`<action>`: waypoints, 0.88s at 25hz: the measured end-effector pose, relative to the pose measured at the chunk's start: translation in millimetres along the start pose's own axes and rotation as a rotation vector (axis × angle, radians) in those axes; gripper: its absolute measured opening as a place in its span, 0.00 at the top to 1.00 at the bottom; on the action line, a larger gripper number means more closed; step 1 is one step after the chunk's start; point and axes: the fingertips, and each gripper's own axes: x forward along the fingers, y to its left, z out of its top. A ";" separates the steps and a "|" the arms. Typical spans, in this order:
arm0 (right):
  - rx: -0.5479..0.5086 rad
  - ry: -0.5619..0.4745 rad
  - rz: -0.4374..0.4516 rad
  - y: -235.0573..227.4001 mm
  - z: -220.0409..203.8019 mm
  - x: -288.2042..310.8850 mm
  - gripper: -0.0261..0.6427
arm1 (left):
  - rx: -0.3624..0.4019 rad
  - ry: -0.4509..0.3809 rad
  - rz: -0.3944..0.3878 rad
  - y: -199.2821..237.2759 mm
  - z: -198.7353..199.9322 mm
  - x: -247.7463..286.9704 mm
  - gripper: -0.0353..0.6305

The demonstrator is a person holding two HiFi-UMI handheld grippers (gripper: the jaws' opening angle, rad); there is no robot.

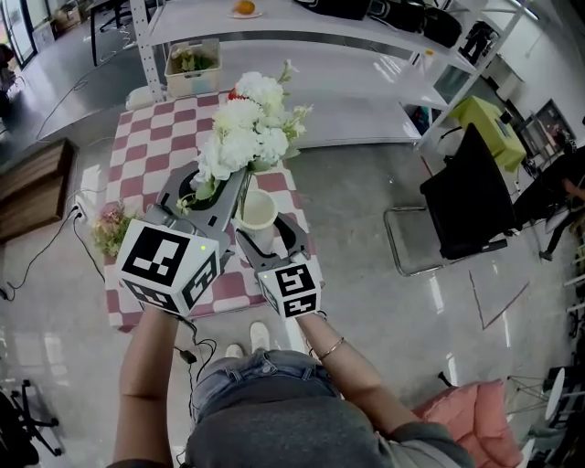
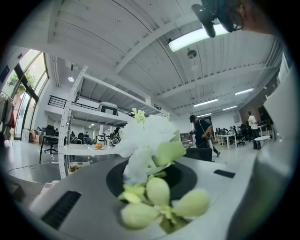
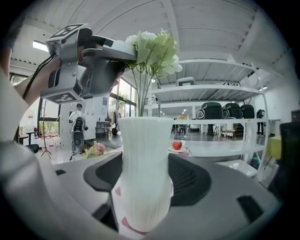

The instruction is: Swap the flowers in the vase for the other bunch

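A pink-and-white checked table [image 1: 137, 137] stands in front of a white shelf rack [image 1: 302, 32]. A crate [image 1: 192, 66] sits at the table's far edge, and an orange [image 1: 244, 8] lies on the rack beyond it. A red apple [image 3: 177, 145] is on the far part of the table, a pink bunch [image 1: 111, 228] lies at its left edge, and a black chair [image 1: 471, 196] stands well to the right.

The left gripper [image 1: 227, 183] has its jaws nearly together, clamped on the stems of the white flowers [image 1: 245, 132]. The blooms are raised above the vase [image 1: 259, 210], with the stem ends reaching down to its mouth. The right gripper [image 3: 145, 187] has its jaws wide apart, pressed against both sides of the ribbed white vase near the table's near edge. Both grippers' cubes carry black-and-white square markers.
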 end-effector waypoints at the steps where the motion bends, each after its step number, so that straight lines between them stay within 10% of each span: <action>1: 0.000 0.000 0.000 0.3 -0.3 0.4 0.50 | 0.002 -0.009 0.005 3.1 5.0 0.2 0.88; 22: -0.001 -0.017 0.005 1.2 0.7 4.1 0.50 | -0.007 -0.155 0.124 61.6 97.8 -42.8 0.88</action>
